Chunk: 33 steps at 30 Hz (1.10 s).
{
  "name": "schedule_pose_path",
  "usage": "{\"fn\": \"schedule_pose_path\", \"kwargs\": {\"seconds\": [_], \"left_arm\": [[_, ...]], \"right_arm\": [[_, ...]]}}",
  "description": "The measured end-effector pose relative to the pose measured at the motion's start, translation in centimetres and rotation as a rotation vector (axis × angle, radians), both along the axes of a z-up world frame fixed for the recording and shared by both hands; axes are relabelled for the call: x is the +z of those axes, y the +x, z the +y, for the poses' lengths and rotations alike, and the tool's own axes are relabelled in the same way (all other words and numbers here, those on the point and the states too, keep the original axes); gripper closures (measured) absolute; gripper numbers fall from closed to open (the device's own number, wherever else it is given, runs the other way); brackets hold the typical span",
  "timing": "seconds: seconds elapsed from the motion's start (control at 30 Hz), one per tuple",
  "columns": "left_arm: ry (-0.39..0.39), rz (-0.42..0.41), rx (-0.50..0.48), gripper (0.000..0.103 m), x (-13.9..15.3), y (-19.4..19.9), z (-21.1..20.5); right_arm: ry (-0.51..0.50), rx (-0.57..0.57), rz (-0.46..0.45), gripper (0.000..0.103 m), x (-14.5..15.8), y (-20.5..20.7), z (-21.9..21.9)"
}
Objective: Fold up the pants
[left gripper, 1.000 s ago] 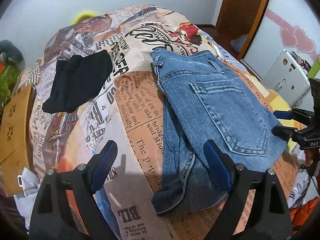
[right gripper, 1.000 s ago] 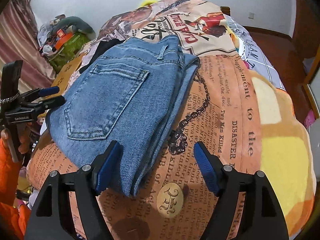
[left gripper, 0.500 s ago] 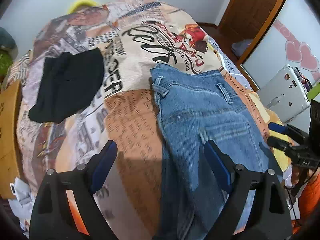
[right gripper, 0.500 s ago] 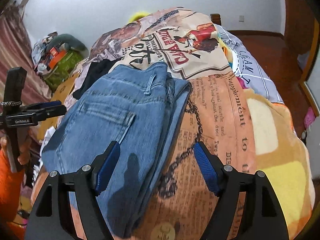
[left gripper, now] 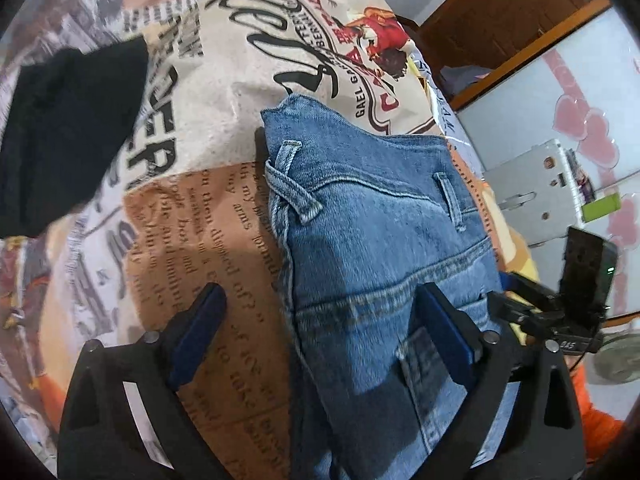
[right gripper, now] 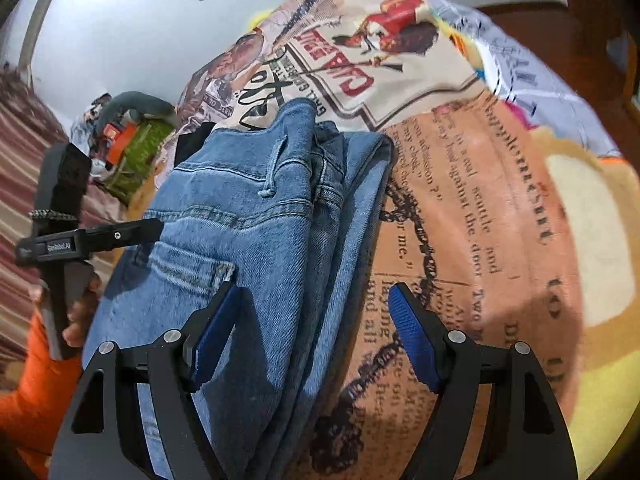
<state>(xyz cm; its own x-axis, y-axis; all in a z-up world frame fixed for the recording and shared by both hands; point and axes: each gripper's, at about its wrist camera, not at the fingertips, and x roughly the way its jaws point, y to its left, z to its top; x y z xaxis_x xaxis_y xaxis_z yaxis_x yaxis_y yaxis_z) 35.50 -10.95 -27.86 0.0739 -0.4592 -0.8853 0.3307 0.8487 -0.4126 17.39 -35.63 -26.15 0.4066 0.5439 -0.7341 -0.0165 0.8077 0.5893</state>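
Now I see one pair of blue denim jeans, folded, lying on a bed cover printed with old newspaper words and pictures. In the left wrist view the jeans fill the middle and lower right of the frame. Their long side runs from the bottom of the frame up toward the top, and the waistband end points up, away from me. I can count two belt loops there and one back pocket lower down.

My left gripper has its two blue fingers spread wide, and they have just been opening more. The left edge of the jeans lies between them, but the pads do not press on it. My right gripper is spread too, with the right edge of the jeans between its fingers, and no pad squeezes the cloth.

Only the left wrist view shows most of one black folded cloth in the upper left of the frame, well apart from the jeans, and one white box with holes at the right. Only the right wrist view shows the stacked layers along the jeans' right edge, one hand with an orange sleeve at the lower left holding the other gripper, and a pile of green and orange things at the upper left.
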Motion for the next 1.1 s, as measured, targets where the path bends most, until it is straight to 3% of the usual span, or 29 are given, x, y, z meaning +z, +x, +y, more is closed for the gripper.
{"fn": "schedule_pose_path", "kwargs": {"seconds": [0.1, 0.27, 0.37, 0.5, 0.57, 0.6, 0.83, 1.1], "left_arm": [[-0.039, 0.021, -0.003, 0.004, -0.5, 0.8, -0.3], [-0.030, 0.032, -0.038, 0.003, -1.1, 1.7, -2.1], [-0.074, 0.061, -0.035, 0.003, -1.6, 2.4, -2.8], [-0.137, 0.113, -0.022, 0.004, -2.2, 3.2, -2.7], [-0.172, 0.130, -0.017, 0.012, -1.9, 3.0, -2.4], [-0.171, 0.130, -0.015, 0.021, -1.6, 2.6, -2.3], [-0.126, 0.067, -0.027, 0.044, 0.6, 0.1, -1.4], [-0.153, -0.103, 0.023, 0.053, 6.2, -2.8, 2.0]], "right_arm": [[0.054, -0.004, 0.023, 0.029, -0.6, 0.5, -0.5], [0.088, 0.003, 0.041, 0.029, -1.0, 1.1, -0.5], [0.120, -0.005, 0.048, 0.031, -1.3, 1.3, -0.8], [0.190, -0.036, 0.050, 0.048, -1.7, 2.1, -0.7], [0.210, -0.031, 0.048, 0.060, -1.6, 2.2, -0.4], [0.209, -0.027, 0.047, 0.064, -1.4, 2.2, -0.2], [0.183, 0.018, -0.011, 0.081, 0.8, 0.8, 0.4], [0.108, 0.106, -0.137, 0.085, 5.9, 0.8, 3.3]]}}
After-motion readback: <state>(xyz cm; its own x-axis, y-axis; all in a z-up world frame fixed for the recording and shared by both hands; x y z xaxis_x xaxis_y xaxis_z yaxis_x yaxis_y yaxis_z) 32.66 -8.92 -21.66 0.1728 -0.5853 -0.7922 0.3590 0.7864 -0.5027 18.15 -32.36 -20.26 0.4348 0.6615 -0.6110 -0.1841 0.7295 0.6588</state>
